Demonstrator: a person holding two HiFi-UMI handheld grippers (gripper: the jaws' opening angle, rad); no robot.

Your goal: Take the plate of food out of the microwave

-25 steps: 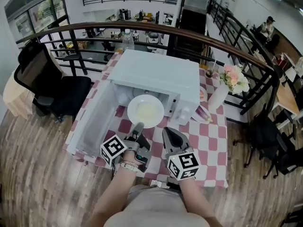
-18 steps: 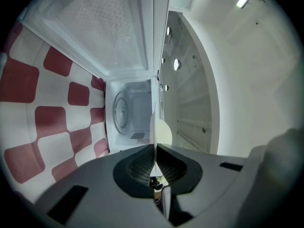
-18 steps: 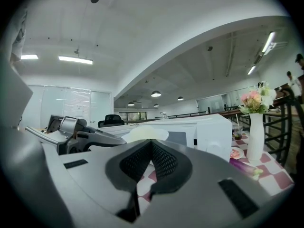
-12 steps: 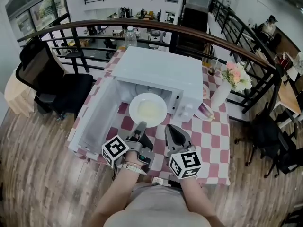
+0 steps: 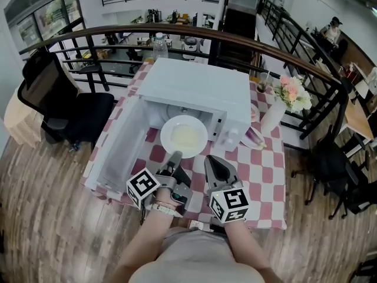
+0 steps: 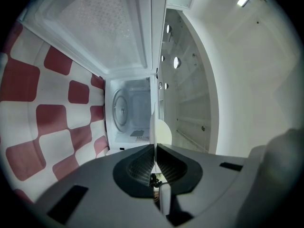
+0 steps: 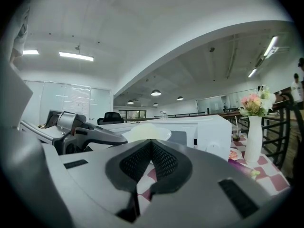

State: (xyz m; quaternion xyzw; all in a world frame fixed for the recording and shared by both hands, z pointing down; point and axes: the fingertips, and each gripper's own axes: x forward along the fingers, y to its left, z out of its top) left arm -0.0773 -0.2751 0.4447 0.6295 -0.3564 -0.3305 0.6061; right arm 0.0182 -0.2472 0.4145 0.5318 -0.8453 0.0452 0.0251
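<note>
The white microwave (image 5: 197, 90) stands on the checked table with its door (image 5: 121, 149) swung wide to the left. A white plate (image 5: 184, 136) of pale food hangs at the mouth of the oven, half outside it. My left gripper (image 5: 175, 157) is shut on the plate's near rim. In the left gripper view the plate (image 6: 156, 127) shows edge-on, running out from between the closed jaws of the left gripper (image 6: 154, 146) toward the oven cavity (image 6: 130, 110). My right gripper (image 5: 212, 161) hovers just right of it, shut and empty; its own view shows the right gripper (image 7: 151, 144) below the plate (image 7: 147, 132).
The red-and-white cloth covers the table (image 5: 262, 173). A white vase (image 5: 272, 118) of flowers and a small dish (image 5: 253, 139) stand right of the microwave, a bottle (image 5: 159, 46) behind it. A dark railing (image 5: 294, 63) curves round the far side; a black chair (image 5: 59, 105) sits left.
</note>
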